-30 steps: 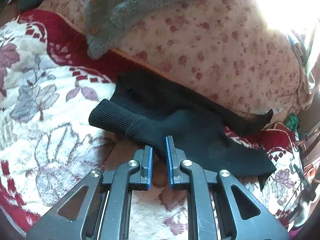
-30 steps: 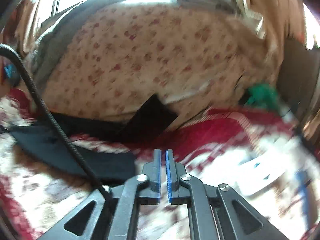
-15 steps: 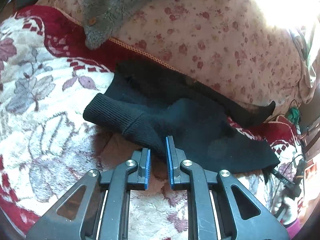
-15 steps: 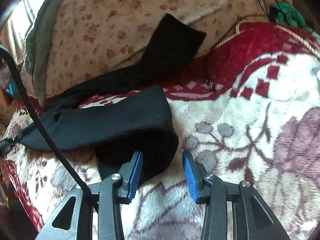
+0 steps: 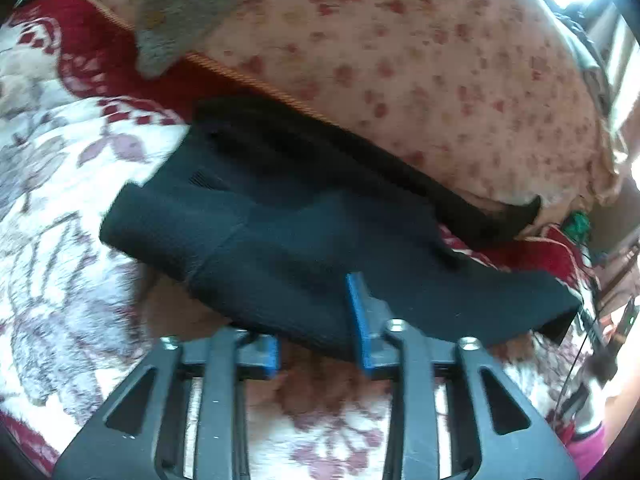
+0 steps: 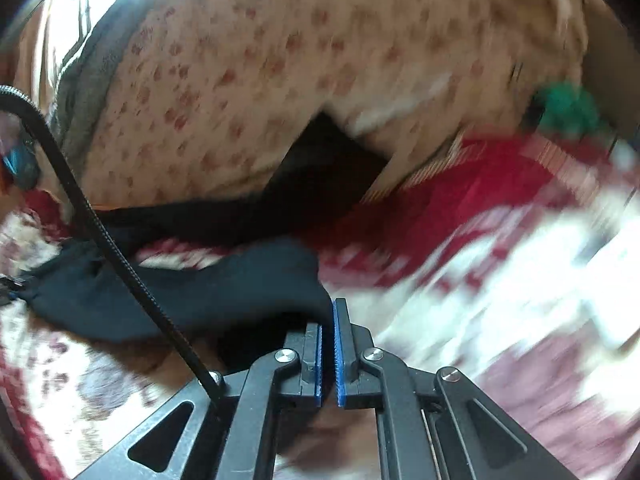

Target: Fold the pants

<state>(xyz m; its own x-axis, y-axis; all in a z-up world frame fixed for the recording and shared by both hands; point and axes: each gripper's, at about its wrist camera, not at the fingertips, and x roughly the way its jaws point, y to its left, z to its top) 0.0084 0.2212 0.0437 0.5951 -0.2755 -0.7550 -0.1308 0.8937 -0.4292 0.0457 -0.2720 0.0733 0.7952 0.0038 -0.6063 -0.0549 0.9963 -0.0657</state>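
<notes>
Lying across a floral red-and-cream bed blanket point(image 5: 60, 184), the black pants point(image 5: 304, 240) sit in front of a cream quilt with red blotches point(image 5: 420, 64); ribbed cuff point(image 5: 160, 224) at far left, one leg running along the quilt's base toward the right; a grey garment point(image 5: 180, 12) lies over the quilt's upper left; left claw point(image 5: 316, 340) released, jaws well apart, straddling the near edge of the pants, right blue pad point(image 5: 358, 320) over the fabric, left pad partly hidden under it. Right wrist view, heavily blurred: pants point(image 6: 180, 292) at left, black cable point(image 6: 100, 240) crossing them; right claw point(image 6: 328, 340) clenched, pads nearly touching, a corner of the pants meeting the pad tips; whether cloth is pinched cannot be told; green object point(image 6: 568, 108) at far right.
</notes>
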